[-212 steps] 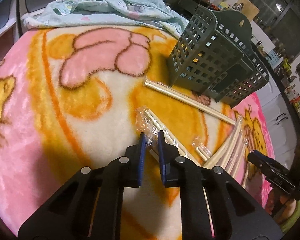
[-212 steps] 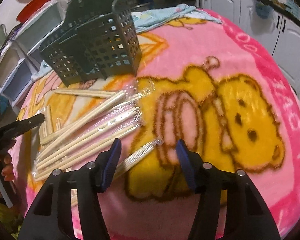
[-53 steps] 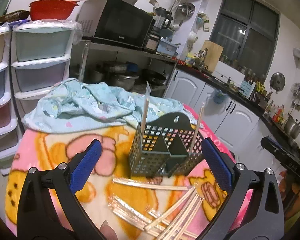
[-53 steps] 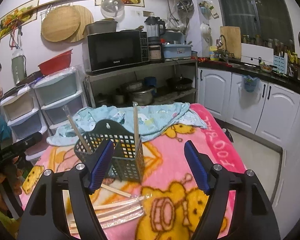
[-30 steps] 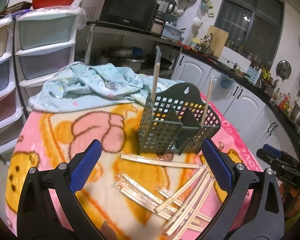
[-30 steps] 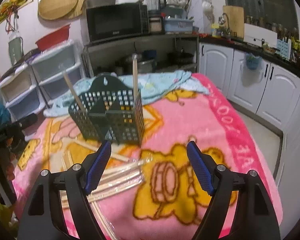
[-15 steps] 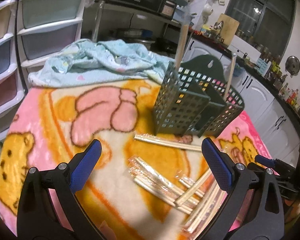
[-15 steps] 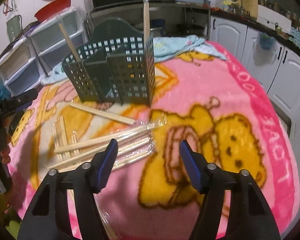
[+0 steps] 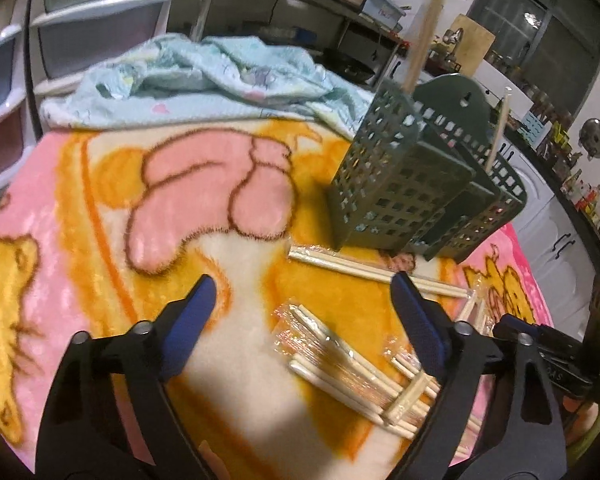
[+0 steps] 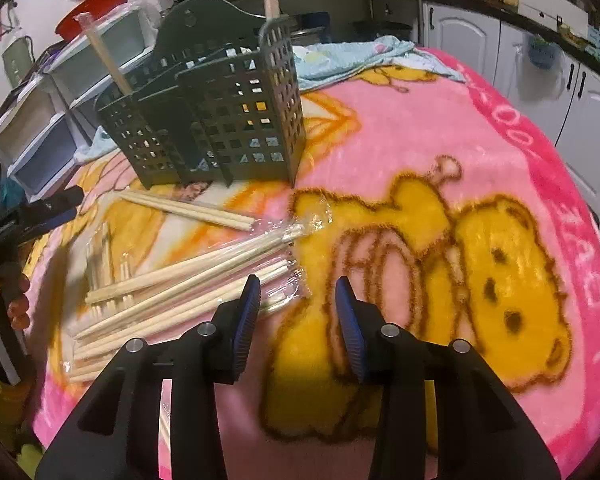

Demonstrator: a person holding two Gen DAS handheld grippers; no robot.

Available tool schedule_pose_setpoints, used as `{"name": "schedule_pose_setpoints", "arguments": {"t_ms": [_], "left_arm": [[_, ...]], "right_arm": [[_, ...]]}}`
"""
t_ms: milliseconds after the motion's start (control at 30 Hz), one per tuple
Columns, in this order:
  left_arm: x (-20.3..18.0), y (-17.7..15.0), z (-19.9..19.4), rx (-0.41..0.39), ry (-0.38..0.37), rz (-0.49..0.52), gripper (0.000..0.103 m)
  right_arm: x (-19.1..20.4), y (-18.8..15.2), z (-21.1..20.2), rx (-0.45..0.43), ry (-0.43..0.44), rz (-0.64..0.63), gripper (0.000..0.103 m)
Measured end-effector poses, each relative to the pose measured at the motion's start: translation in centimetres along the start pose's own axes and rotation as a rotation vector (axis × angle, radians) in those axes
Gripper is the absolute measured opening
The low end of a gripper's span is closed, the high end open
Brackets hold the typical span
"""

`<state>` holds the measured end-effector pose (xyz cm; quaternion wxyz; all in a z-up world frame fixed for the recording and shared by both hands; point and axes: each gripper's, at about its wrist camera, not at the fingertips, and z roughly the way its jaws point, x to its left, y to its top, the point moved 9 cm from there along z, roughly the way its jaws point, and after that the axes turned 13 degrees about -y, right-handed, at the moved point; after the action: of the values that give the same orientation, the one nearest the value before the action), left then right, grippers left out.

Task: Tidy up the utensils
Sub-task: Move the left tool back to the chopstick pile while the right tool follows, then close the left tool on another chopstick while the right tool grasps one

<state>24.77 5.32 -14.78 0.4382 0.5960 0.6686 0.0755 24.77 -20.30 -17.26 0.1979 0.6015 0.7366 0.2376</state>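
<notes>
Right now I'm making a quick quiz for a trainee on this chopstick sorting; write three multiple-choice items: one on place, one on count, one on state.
1. Where do the loose chopsticks lie?
A. on the blanket before the green caddy
B. inside the microwave
C. on the floor

2. How many chopstick packs stand in the caddy?
A. none
B. two
C. five

3. The left gripper is:
A. shut on a chopstick
B. open, empty
C. out of view

Answers: 1 A, they sit in front of the caddy; 2 B, one pack at each end; 3 B, fingers spread with nothing between.
</notes>
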Motion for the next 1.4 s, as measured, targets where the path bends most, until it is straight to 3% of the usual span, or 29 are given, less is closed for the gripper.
{"name": "schedule_pose_setpoints", "arguments": {"t_ms": [233, 300, 467, 1067, 1400], "left_arm": [[1.4, -0.1, 1.9, 0.037, -0.03, -0.051, 0.062], [1.8, 0.3, 2.3, 0.038, -0.035, -0.058, 0.059], [1.6, 1.1, 3.3, 0.042, -0.074, -0.073, 0.047], [1.6, 1.5, 4.5, 0.091, -0.071, -0.015, 0.001], [-0.7, 0.6, 2.6, 0.094, -0.145, 0.039, 0.0]], "right_arm": [[0.0, -0.1, 1.3, 0.031, 0.036, 0.02, 0.027], [0.1, -0.1, 1.3, 0.033, 0.043, 0.015, 0.017], [0.4, -0.3, 1.2, 0.025, 0.037, -0.013, 0.003], [-0.2, 0.1, -0.1, -0.001, 0.006, -0.018, 0.003], [-0.6, 1.0, -1.8, -0.046, 0.005, -0.005, 0.002]]}}
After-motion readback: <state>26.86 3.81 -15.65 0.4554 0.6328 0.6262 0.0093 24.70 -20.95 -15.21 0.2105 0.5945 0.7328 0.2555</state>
